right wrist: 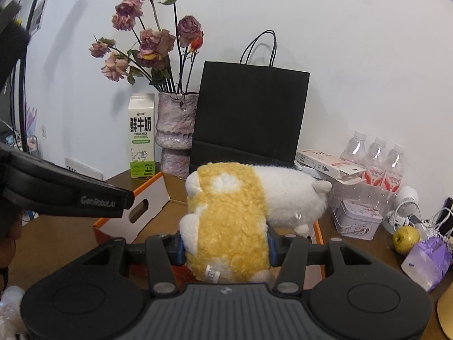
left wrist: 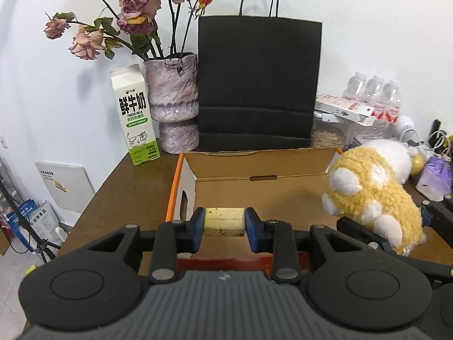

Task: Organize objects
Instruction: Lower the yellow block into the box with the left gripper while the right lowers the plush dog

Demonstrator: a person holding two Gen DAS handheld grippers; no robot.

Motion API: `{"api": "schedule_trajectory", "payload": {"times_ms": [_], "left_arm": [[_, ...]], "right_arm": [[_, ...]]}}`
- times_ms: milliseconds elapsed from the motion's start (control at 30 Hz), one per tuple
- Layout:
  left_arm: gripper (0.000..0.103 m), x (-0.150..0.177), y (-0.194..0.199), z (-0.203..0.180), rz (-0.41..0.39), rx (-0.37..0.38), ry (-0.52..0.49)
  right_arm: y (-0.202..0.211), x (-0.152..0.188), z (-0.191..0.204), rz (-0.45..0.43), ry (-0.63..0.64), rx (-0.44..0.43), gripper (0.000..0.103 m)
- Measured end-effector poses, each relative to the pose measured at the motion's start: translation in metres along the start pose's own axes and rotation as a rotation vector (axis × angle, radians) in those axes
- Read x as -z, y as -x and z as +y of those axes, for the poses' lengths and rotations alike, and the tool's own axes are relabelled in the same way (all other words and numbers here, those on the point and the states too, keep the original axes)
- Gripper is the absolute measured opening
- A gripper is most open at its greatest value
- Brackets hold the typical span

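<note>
Both jaws clenched—left gripper (left wrist: 225, 222) on pale, perhaps foam, block (left wrist: 224, 222)—right gripper (right wrist: 226, 248) on fleecy plush (right wrist: 235, 221).

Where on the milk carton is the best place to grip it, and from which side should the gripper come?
Grip the milk carton across its flat side panels at mid-height, coming level from the front. It stands upright with a square body, so two parallel faces suit the pads. The vase stands very close on its right, leaving little room there, and the sloped gable top would probably slip.

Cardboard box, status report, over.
Left gripper shut on pale block. Right gripper shut on plush toy. Cardboard box open, nothing blocking.
</note>
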State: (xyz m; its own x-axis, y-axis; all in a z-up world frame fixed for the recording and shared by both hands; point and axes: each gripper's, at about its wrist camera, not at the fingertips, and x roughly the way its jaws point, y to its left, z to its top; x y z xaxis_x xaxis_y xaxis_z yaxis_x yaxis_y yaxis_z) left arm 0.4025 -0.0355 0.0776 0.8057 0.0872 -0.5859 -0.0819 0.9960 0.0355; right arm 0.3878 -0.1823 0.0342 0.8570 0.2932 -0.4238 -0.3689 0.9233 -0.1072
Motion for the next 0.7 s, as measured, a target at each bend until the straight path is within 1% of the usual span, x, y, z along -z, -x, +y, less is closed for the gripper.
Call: {"api": "schedule_trajectory", "payload": {"times_ms": [167, 333, 600, 700], "left_arm": [[0.031, -0.012, -0.027, -0.005, 0.021, -0.028, -0.006], [0.031, -0.019, -0.057, -0.01, 0.061, -0.038, -0.013], [0.031, -0.026, -0.1, -0.01, 0.113, -0.058, -0.017], [0.031, -0.026, -0.113, -0.009, 0.129, -0.054, -0.017]], "right_arm": [[-0.026, -0.011, -0.003, 0.027, 0.026, 0.01, 0.049], [-0.057, -0.02, -0.007, 0.068, 0.031, 0.013, 0.048], [-0.102, -0.02, -0.013, 0.136, 0.027, 0.008, 0.048], [-0.115, -0.018, -0.016, 0.151, 0.026, 0.008, 0.049]]}}
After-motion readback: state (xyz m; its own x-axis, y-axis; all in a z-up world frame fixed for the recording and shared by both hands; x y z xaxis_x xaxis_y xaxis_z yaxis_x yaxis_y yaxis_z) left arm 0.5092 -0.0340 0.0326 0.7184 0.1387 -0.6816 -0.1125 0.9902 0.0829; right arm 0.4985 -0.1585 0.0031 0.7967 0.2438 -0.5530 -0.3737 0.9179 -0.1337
